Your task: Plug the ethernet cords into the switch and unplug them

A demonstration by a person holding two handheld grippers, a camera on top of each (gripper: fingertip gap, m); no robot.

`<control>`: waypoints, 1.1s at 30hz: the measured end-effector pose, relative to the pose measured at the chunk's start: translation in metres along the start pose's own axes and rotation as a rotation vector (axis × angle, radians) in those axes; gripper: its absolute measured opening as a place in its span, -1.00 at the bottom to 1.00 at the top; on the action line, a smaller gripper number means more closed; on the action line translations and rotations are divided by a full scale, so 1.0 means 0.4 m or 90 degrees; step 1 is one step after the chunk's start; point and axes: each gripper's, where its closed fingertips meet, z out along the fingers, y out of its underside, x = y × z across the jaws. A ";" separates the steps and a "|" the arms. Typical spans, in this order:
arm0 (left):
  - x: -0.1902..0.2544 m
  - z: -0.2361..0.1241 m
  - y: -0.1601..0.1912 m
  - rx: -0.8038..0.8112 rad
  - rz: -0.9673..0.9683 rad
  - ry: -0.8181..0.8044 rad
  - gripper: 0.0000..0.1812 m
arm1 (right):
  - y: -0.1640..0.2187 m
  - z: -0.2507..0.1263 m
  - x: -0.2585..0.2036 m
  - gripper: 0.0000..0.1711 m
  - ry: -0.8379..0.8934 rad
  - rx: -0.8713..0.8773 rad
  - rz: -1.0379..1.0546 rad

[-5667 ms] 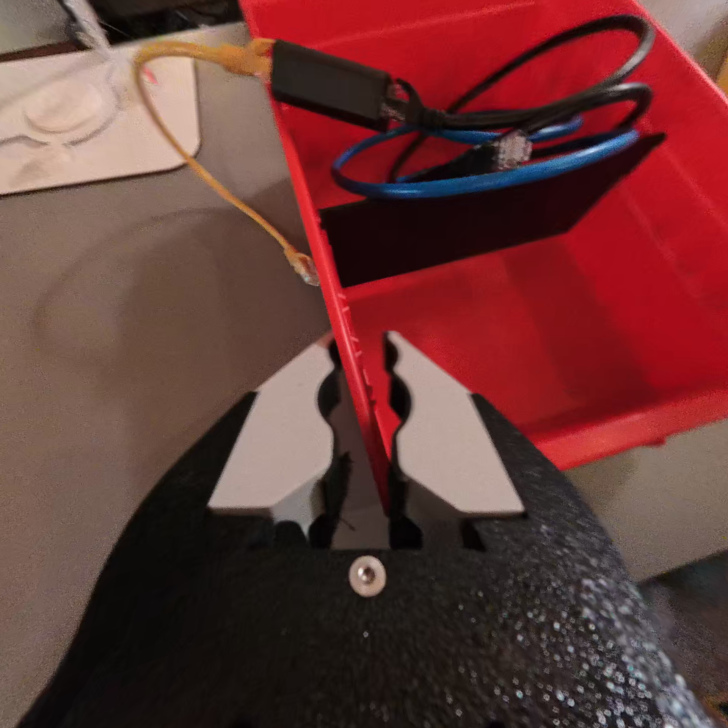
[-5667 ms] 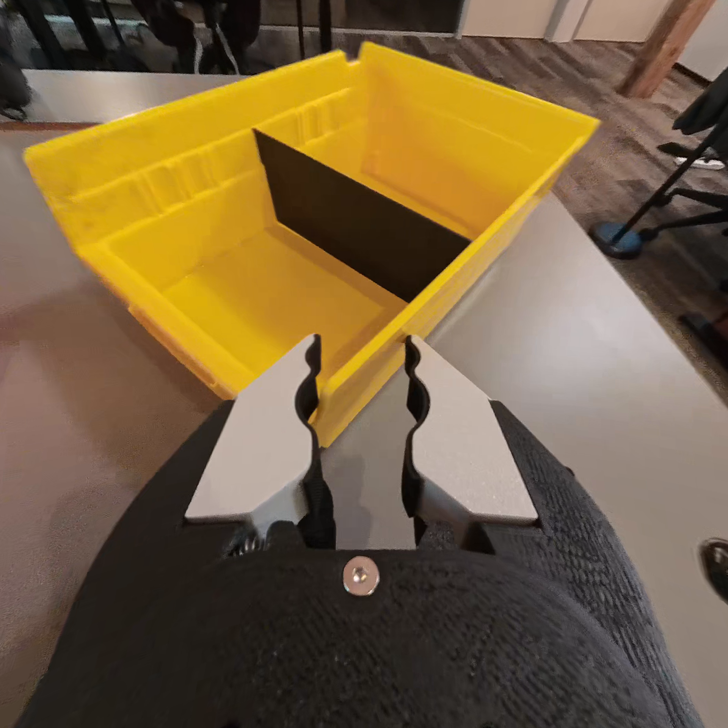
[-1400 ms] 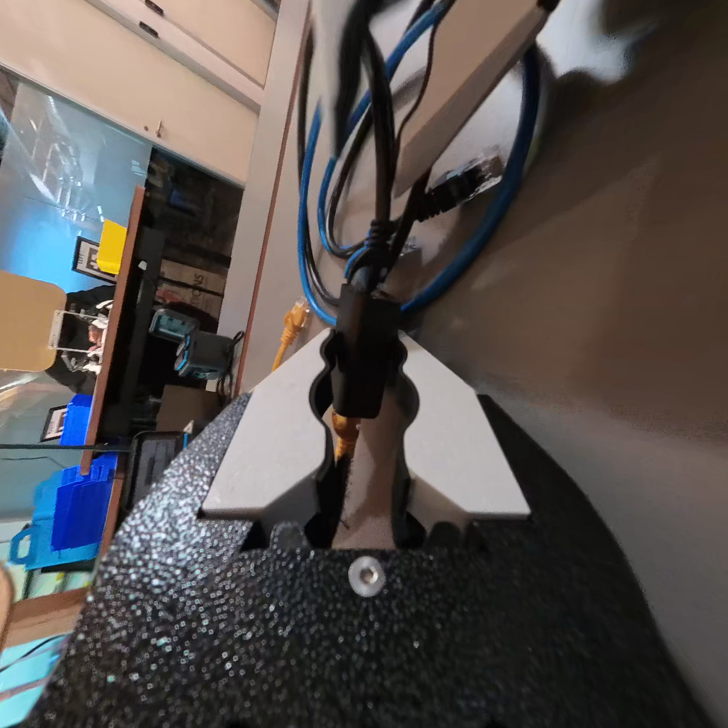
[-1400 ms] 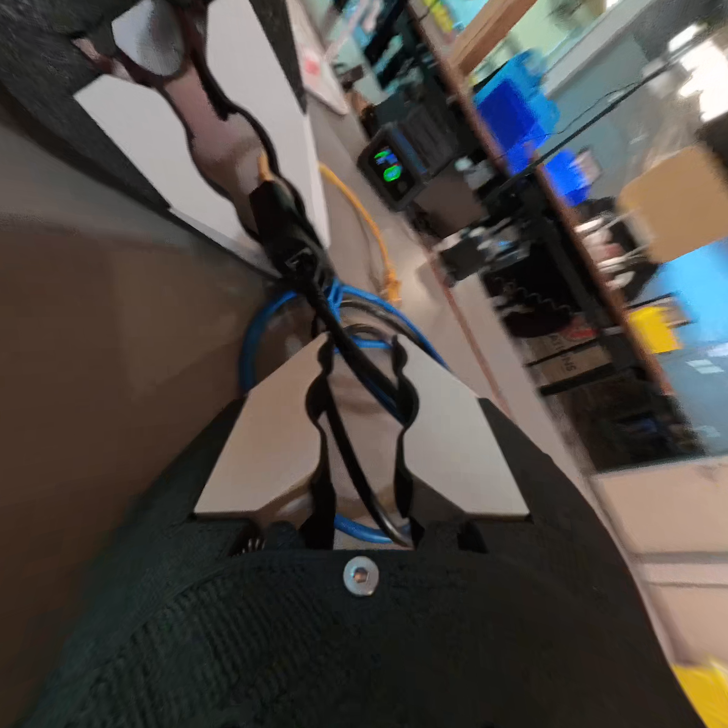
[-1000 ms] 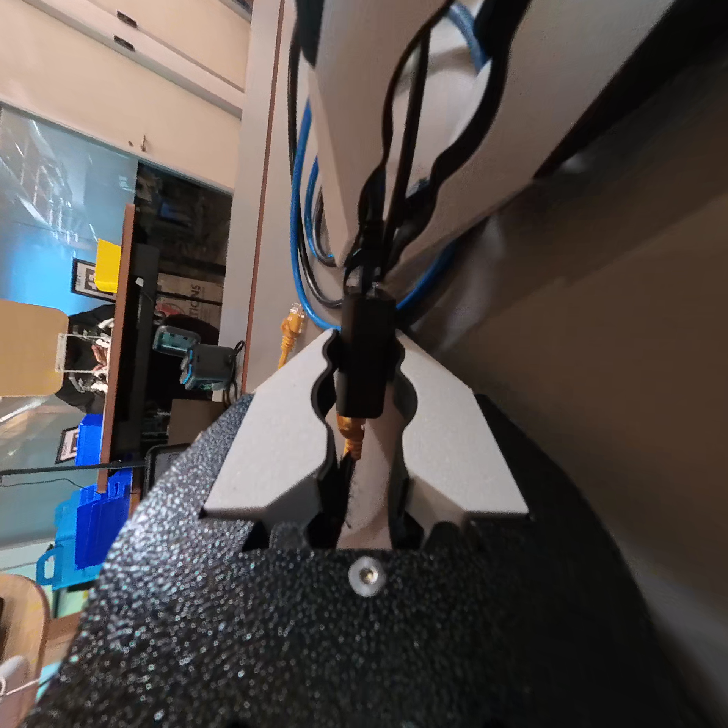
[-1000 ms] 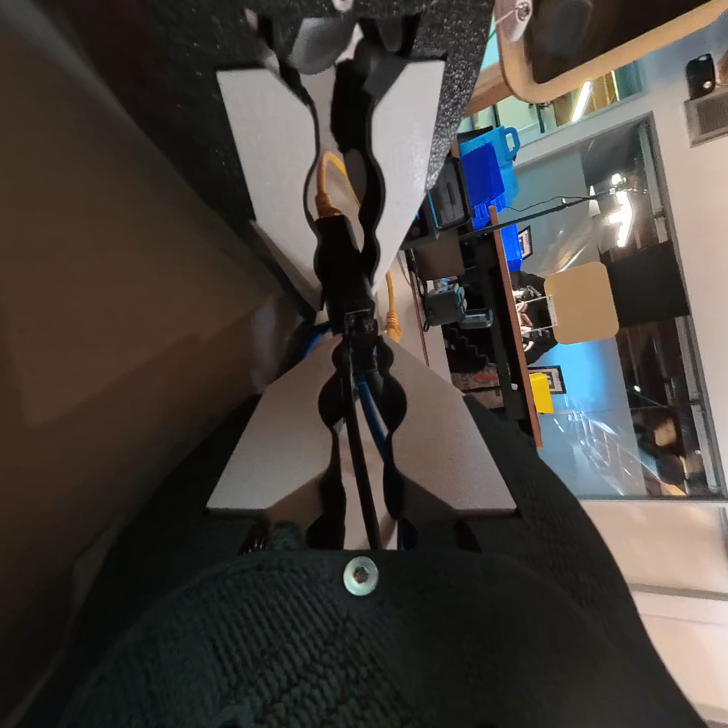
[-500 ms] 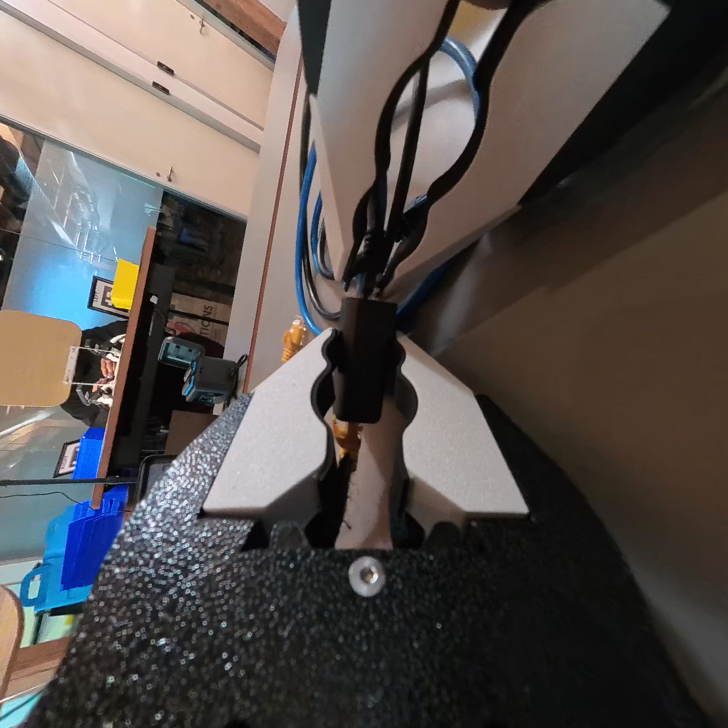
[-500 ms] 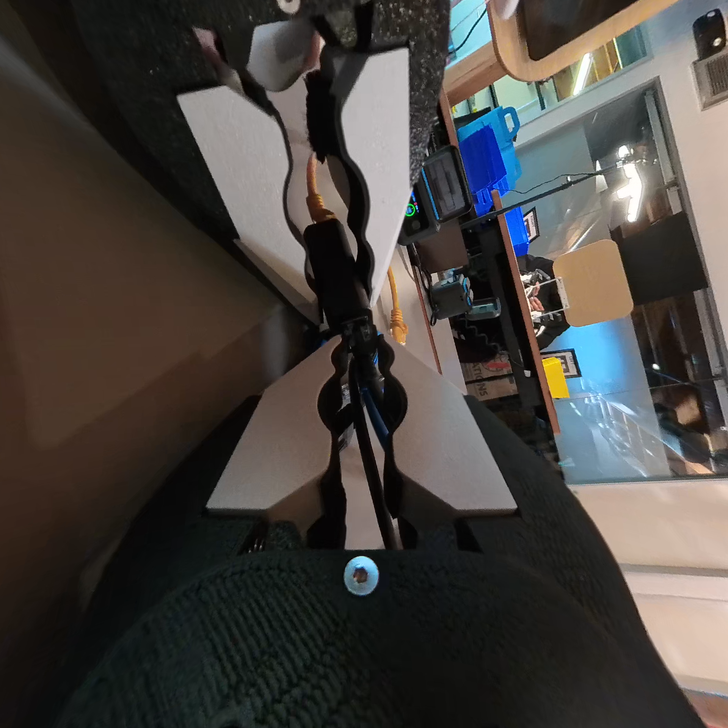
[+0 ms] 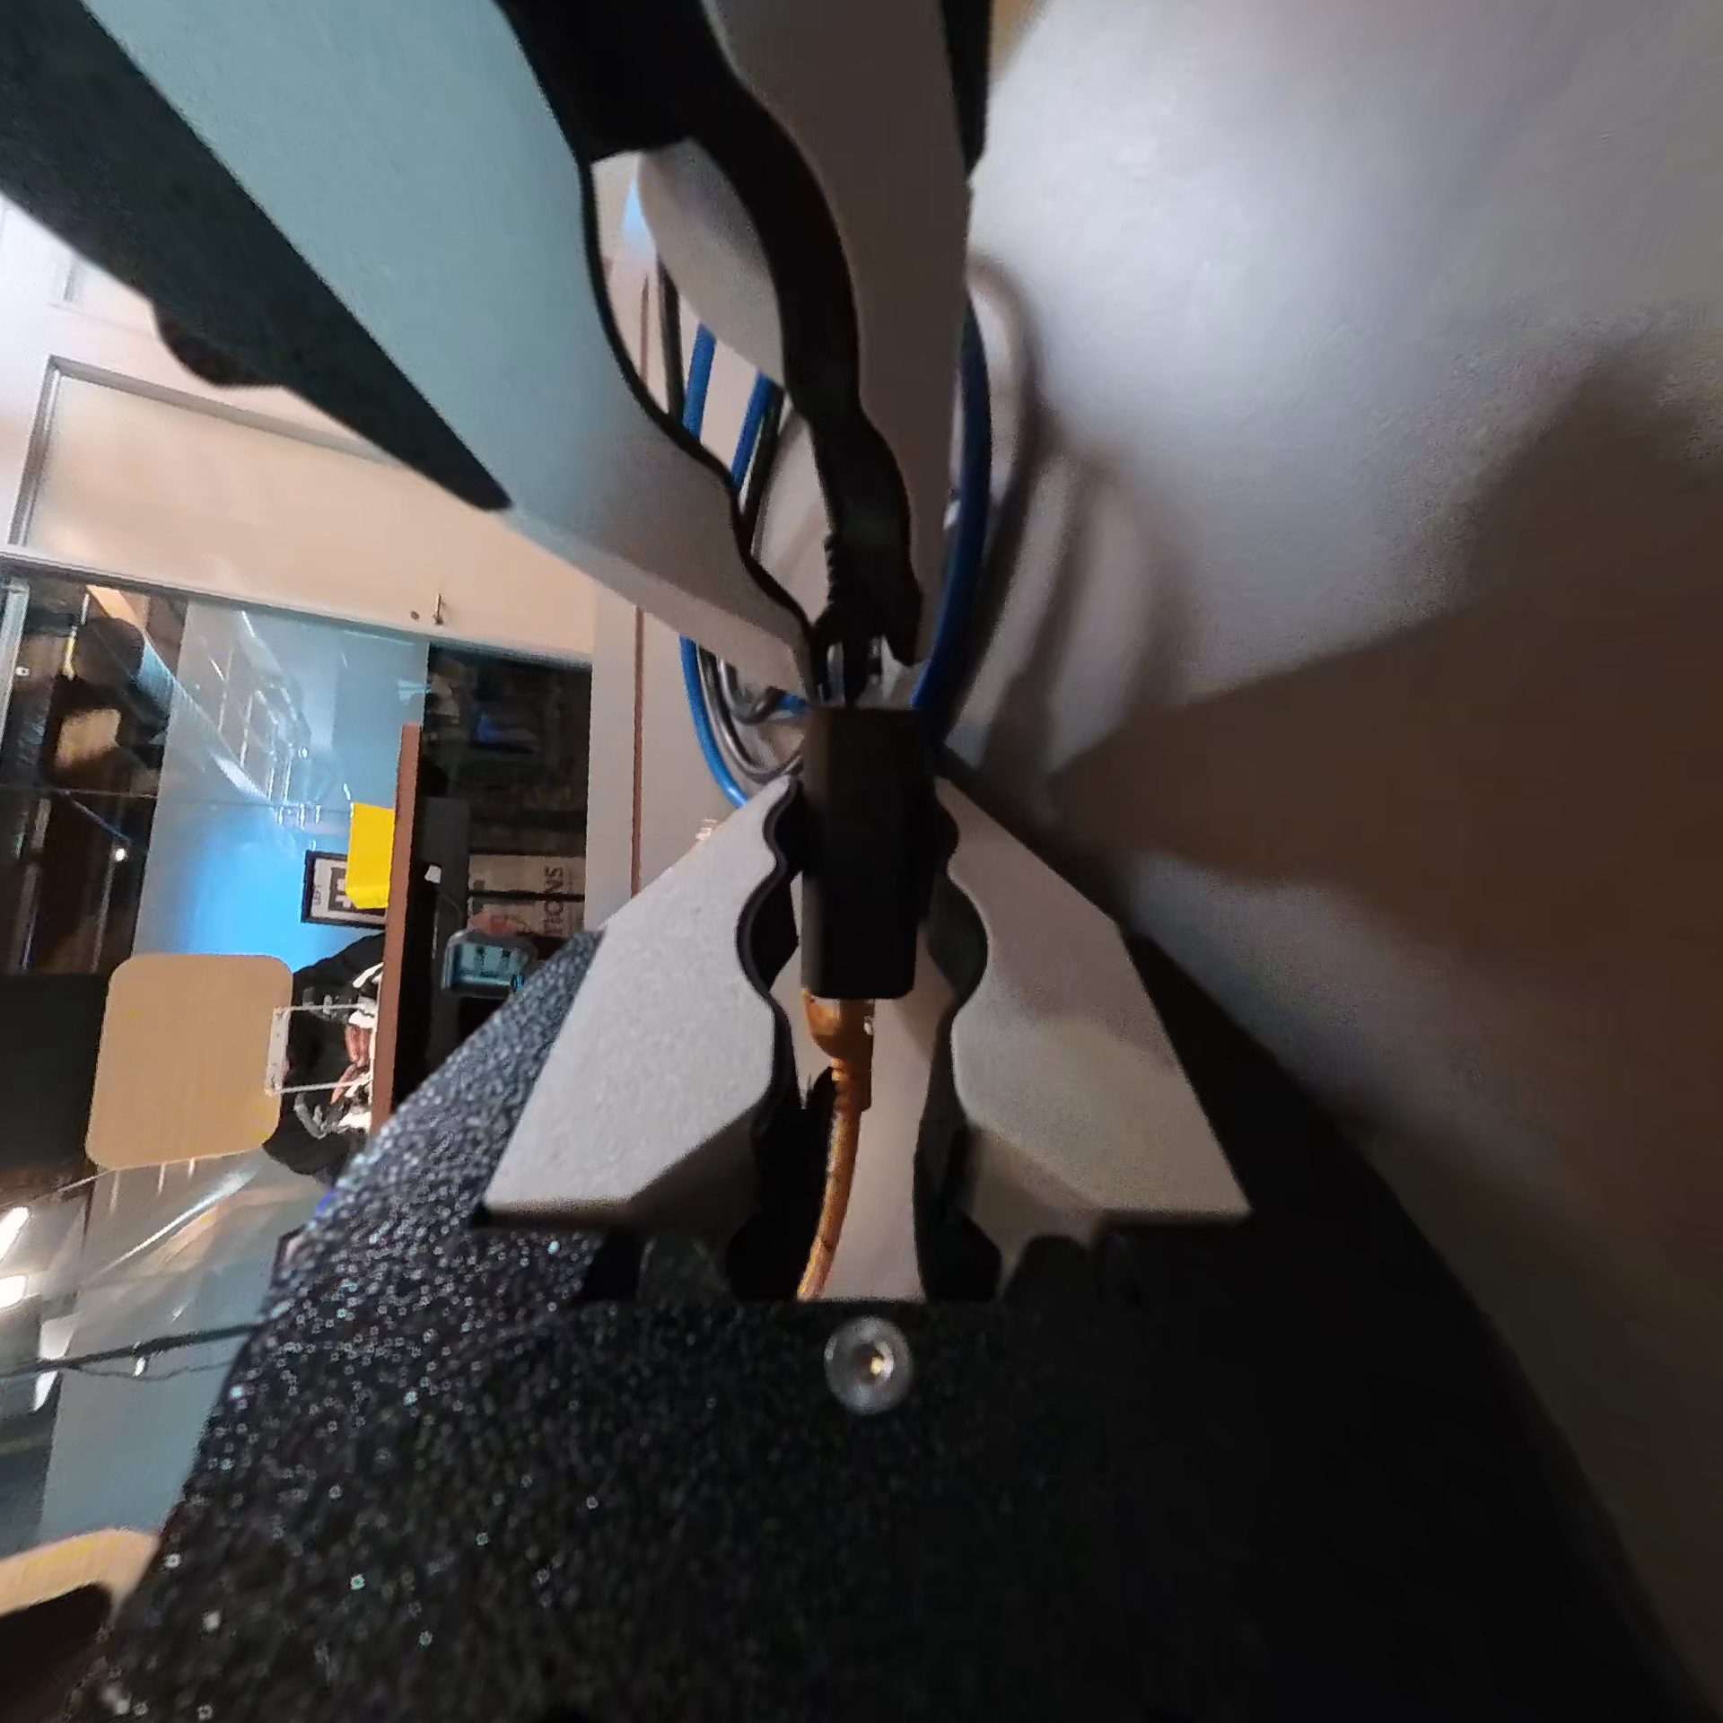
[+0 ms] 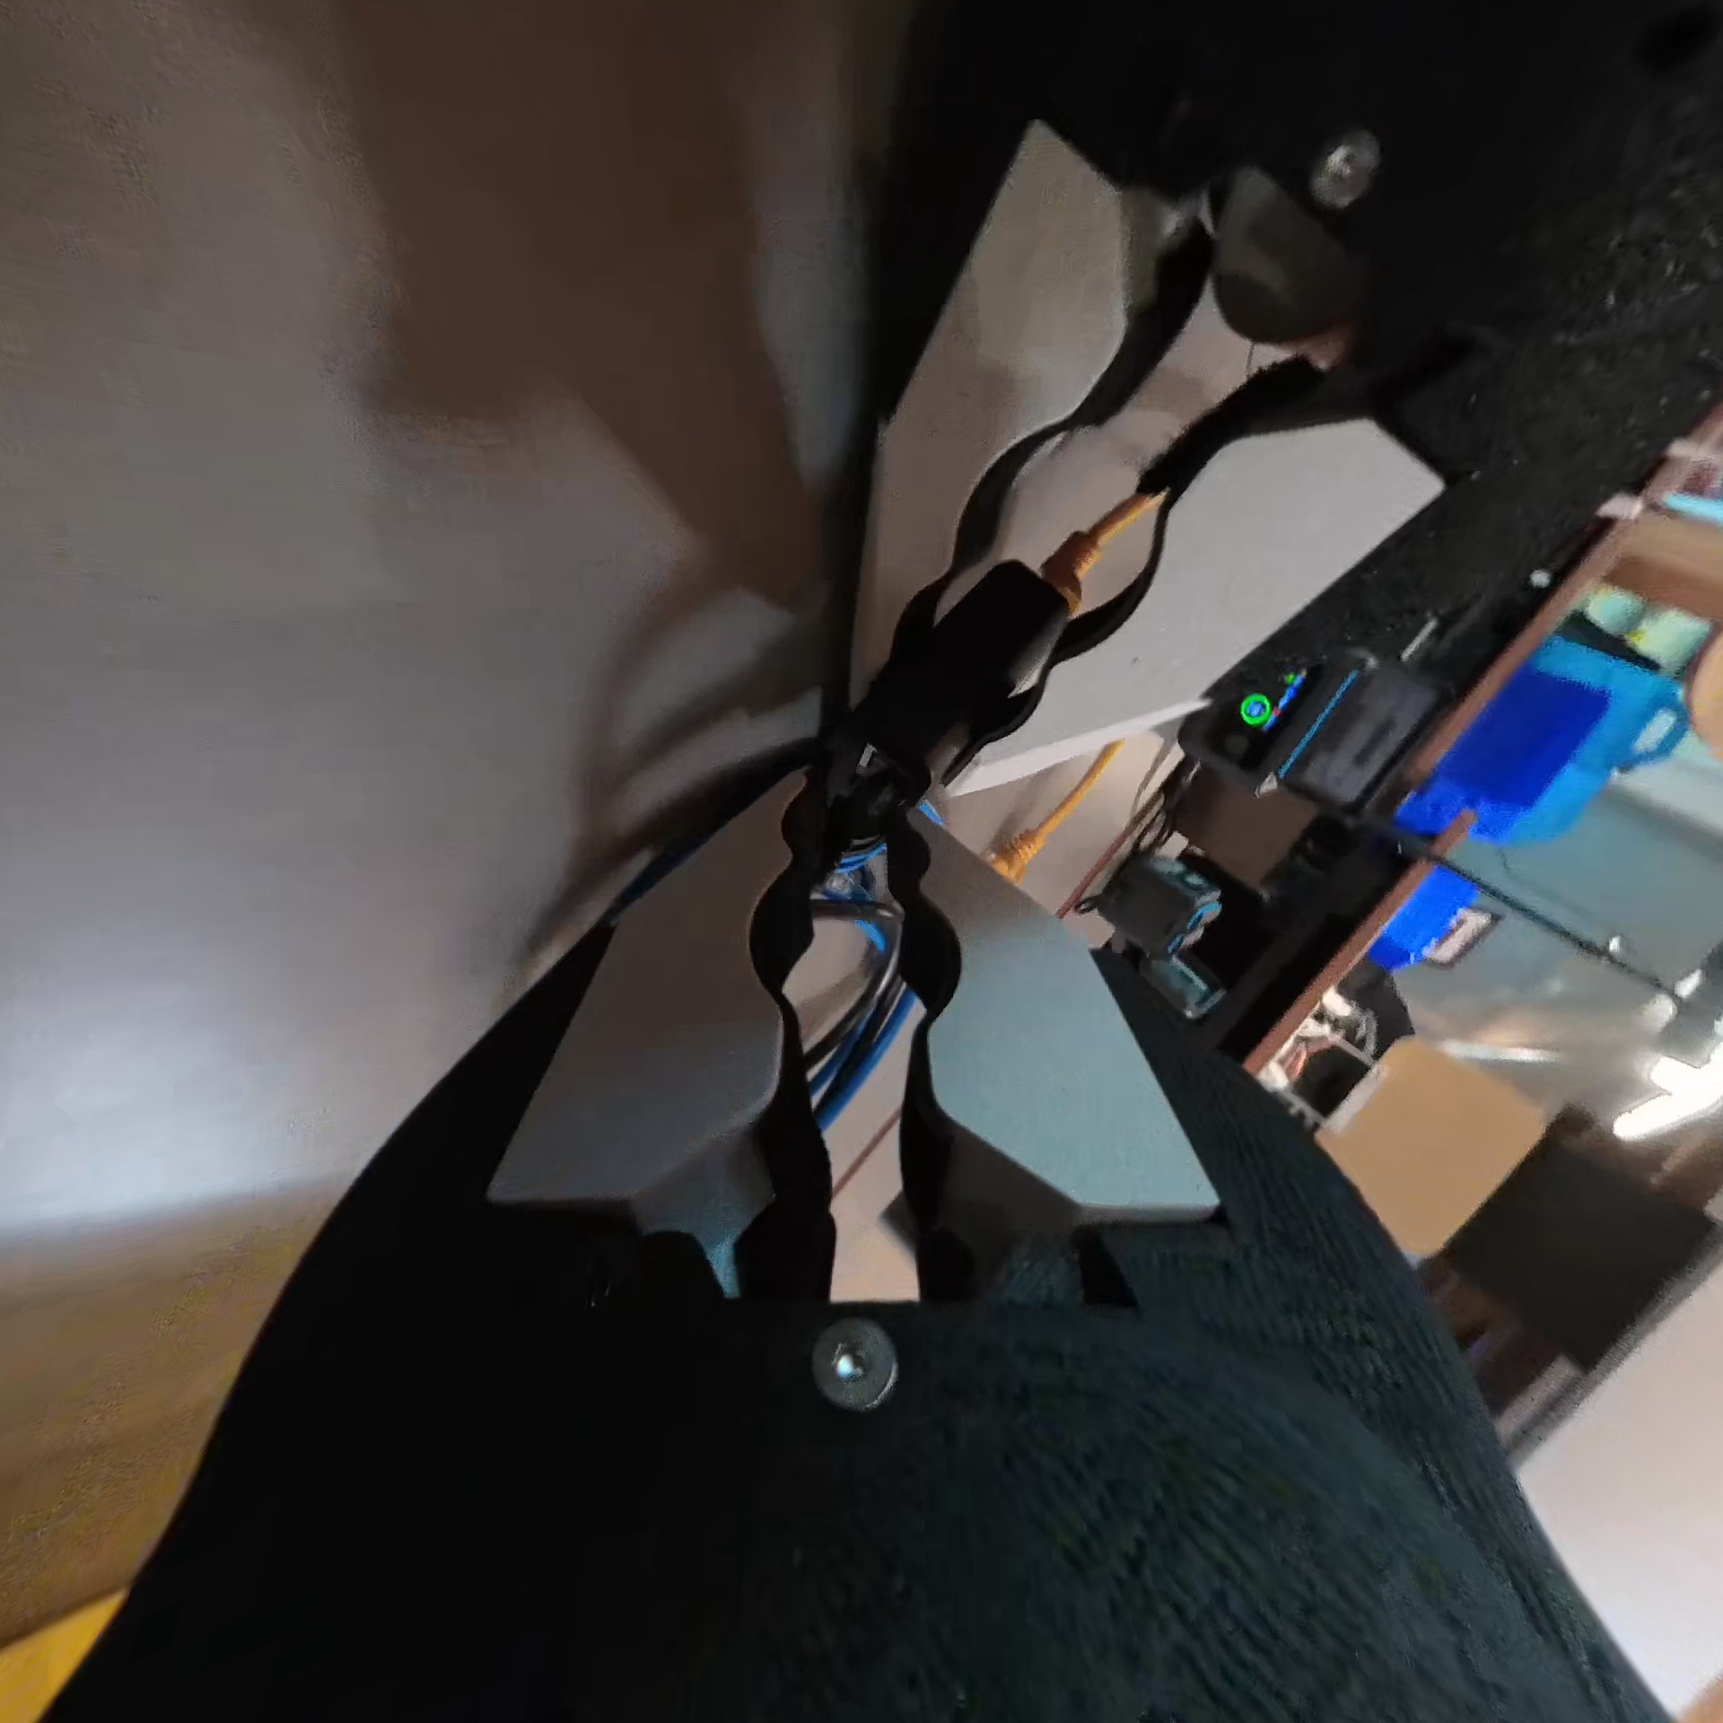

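In the left wrist view my left gripper (image 9: 862, 792) is shut on a small black connector block (image 9: 862, 876). An orange ethernet cord (image 9: 839, 1100) leaves the block's back end and runs between the fingers. My right gripper (image 9: 858, 643) comes in from above, tip to tip with the left. In the right wrist view my right gripper (image 10: 853, 811) is shut on the plug of a black cord (image 10: 862, 778), right at the block's (image 10: 979, 634) front end. The left gripper (image 10: 918, 727) and the orange cord (image 10: 1082, 559) show beyond. I cannot tell whether the plug is seated.
Both grippers are close to the grey table surface (image 9: 1399, 466). Loops of blue cable (image 10: 858, 1035) lie just behind the right fingers. A loose orange plug (image 10: 1021, 853) lies farther off, near a small device with a lit screen (image 10: 1305, 737) and blue bins (image 10: 1538, 755). My two grippers' fingertips are within a few centimetres of each other.
The right gripper has closed in on the left and now meets it at an angle, tips at the block's front. The left gripper still holds the block the same way.
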 end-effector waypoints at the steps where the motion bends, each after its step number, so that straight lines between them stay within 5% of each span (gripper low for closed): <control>1: 0.001 -0.002 -0.007 0.010 -0.002 0.002 -0.75 | -0.001 -0.007 -0.003 -0.87 -0.013 0.010 -0.010; 7: 0.003 -0.015 -0.063 0.074 -0.062 0.016 -0.74 | -0.003 -0.063 -0.013 -0.87 -0.051 0.075 0.057; 15: -0.068 -0.085 -0.177 0.264 -0.309 0.089 -0.69 | -0.015 -0.176 0.035 -0.88 -0.088 0.259 0.405; 22: 0.025 -0.115 -0.238 0.317 -0.292 0.268 -0.76 | -0.074 -0.212 -0.046 -0.87 -0.185 0.244 0.300; 33: -0.013 -0.203 -0.333 0.468 -0.400 0.365 -0.75 | -0.107 -0.331 -0.017 -0.88 -0.235 0.441 0.489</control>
